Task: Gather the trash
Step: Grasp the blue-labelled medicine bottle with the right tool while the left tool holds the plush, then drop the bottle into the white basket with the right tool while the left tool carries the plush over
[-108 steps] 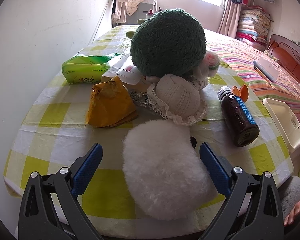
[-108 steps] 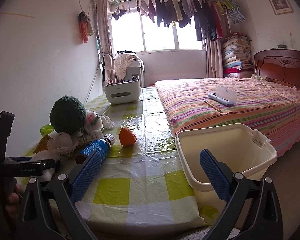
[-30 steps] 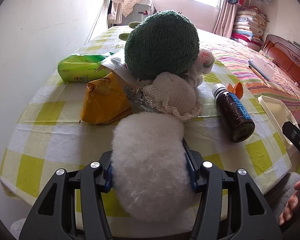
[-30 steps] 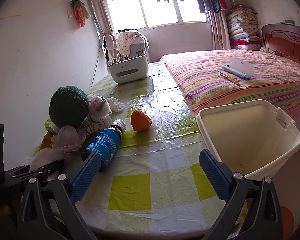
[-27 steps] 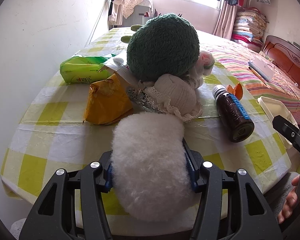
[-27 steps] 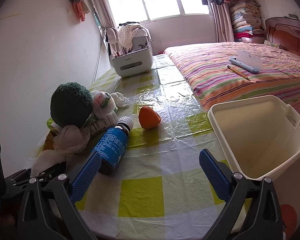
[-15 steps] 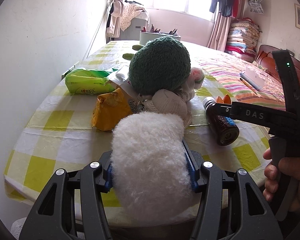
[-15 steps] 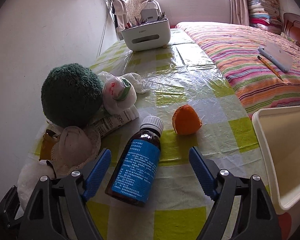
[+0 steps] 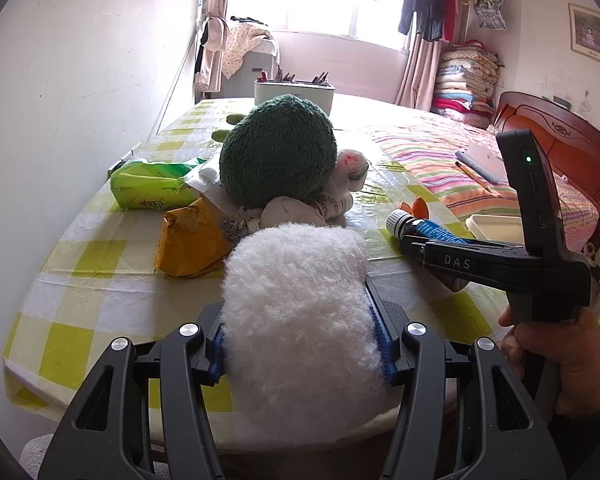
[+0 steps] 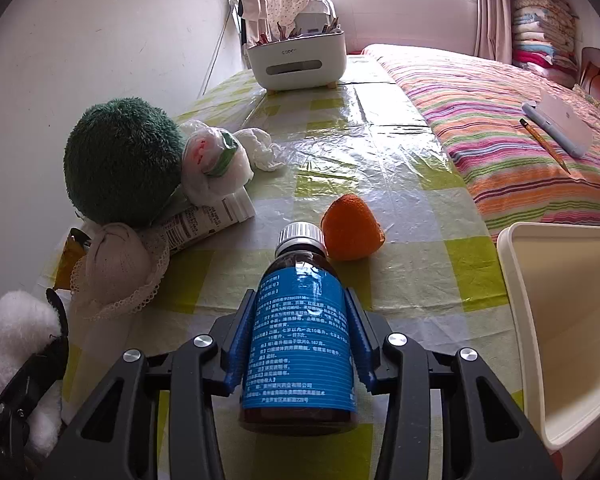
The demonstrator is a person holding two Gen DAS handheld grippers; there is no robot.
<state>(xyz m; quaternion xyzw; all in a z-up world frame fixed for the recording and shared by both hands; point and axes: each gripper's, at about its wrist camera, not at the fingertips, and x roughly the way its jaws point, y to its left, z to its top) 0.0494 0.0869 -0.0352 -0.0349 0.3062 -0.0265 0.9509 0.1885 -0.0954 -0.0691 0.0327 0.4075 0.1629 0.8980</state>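
Brown bottle (image 10: pixel 300 344) between right gripper (image 10: pixel 298 344) pads — jaws closing

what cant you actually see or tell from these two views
- Left wrist view: the brown bottle is mostly hidden behind the right gripper.
- Right wrist view: the cream bin is cut off by the frame edge, so its bottom is unseen.
- Right wrist view: the bottle's label print is too small to read.

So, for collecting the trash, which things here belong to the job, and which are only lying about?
Belong to the job:
- brown bottle, between the closing right gripper
- orange peel
- yellow wrapper
- cream bin
- white fluffy ball, clamped in the left gripper; trash or not, unclear

Only lying about:
- green plush
- white organiser
- pencil
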